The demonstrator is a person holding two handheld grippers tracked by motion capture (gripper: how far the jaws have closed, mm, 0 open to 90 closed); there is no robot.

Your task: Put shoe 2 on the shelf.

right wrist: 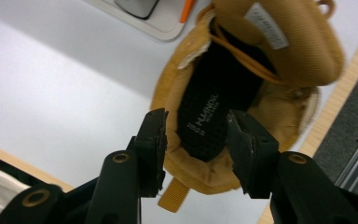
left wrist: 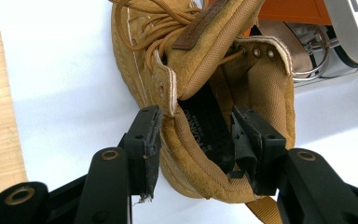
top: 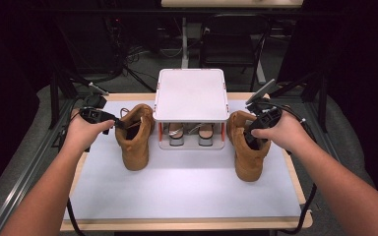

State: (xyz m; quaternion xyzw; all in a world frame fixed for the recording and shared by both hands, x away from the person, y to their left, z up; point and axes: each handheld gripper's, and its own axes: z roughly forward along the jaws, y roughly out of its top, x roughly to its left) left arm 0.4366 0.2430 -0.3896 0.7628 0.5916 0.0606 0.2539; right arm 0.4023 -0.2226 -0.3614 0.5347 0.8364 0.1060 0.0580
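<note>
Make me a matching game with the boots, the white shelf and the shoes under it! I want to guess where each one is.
Things:
1. left boot
2. right boot
3. white shelf
4. pair of shoes

Places:
A. tucked under the shelf's top
B. at the back middle of the table, between the boots
C. collar between the jaws of the left gripper
D. collar between the jaws of the right gripper

Pairs: 1-C, 2-D, 3-B, 4-A

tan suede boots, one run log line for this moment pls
left gripper: astride left tan suede boot collar | right gripper: astride right tan suede boot collar | boots: upright
</note>
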